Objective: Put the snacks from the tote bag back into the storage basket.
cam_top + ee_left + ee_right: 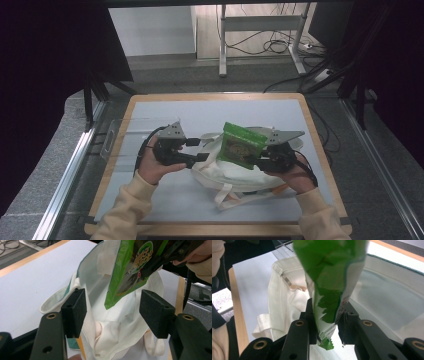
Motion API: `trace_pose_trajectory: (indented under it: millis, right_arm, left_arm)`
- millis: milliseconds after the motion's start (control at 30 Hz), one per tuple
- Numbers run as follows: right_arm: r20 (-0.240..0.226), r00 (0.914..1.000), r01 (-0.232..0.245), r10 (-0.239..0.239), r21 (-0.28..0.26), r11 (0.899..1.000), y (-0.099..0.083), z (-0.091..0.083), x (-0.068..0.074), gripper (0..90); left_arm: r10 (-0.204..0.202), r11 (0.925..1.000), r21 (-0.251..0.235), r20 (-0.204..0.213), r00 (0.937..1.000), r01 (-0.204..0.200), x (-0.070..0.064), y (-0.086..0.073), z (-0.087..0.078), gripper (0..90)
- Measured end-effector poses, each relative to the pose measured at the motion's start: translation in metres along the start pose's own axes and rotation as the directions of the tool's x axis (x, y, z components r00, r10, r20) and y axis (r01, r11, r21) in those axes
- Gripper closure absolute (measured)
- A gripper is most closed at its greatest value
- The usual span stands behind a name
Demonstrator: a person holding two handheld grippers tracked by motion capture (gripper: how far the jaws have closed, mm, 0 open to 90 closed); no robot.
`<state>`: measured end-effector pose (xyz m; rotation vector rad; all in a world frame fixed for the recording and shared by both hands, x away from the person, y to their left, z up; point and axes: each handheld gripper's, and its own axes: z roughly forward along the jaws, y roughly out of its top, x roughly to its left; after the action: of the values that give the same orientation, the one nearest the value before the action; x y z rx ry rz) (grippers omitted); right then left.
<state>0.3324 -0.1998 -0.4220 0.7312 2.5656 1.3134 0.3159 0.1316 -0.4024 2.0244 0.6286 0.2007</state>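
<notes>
A white cloth tote bag (235, 176) lies crumpled in the middle of the table mat (150, 112). Over its mouth hangs a green snack packet (241, 145), and my right gripper (257, 161) is shut on it. In the right gripper view the jaws pinch the packet (332, 277) near its lower corner, with the bag (284, 297) behind. My left gripper (200, 149) is at the bag's left side. In the left gripper view it (113, 312) stands open, its pads on either side of the bag's loose cloth (100, 277), and the packet (127, 272) dangles just beyond.
A clear plastic piece (107, 139) sits at the table's left edge. The wooden table rim (315, 130) frames the mat. Beyond the far edge are a desk frame (222, 45) and floor cables (275, 45). Dark curtains stand on both sides.
</notes>
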Motion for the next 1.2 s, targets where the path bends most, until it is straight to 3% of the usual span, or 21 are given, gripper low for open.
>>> trace_pose_trajectory:
  millis: [333, 700, 1000, 1200]
  right_arm:
    - [0.011, 0.9997, 0.019, -0.020, 0.053, 0.998, 0.000, 0.004, -0.001, 71.8]
    - [0.020, 0.9987, 0.043, -0.046, 0.131, 0.990, 0.008, 0.007, -0.002, 71.8]
    - [0.023, 0.9962, 0.075, -0.084, 0.248, 0.966, 0.018, 0.018, -0.005, 71.8]
    - [0.015, 0.9922, 0.114, -0.124, 0.305, 0.946, 0.026, 0.025, -0.006, 71.8]
  left_arm:
    - [0.044, 0.9985, 0.033, -0.017, 0.9989, -0.043, 0.000, 0.015, -0.006, 36.7]
    - [0.079, 0.9951, 0.058, 0.004, 0.9968, -0.080, 0.003, 0.033, -0.001, 34.2]
    - [0.132, 0.9863, 0.096, 0.025, 0.9909, -0.134, 0.006, 0.049, 0.011, 30.3]
    - [0.181, 0.9735, 0.129, 0.067, 0.9812, -0.189, 0.010, 0.059, 0.022, 28.1]
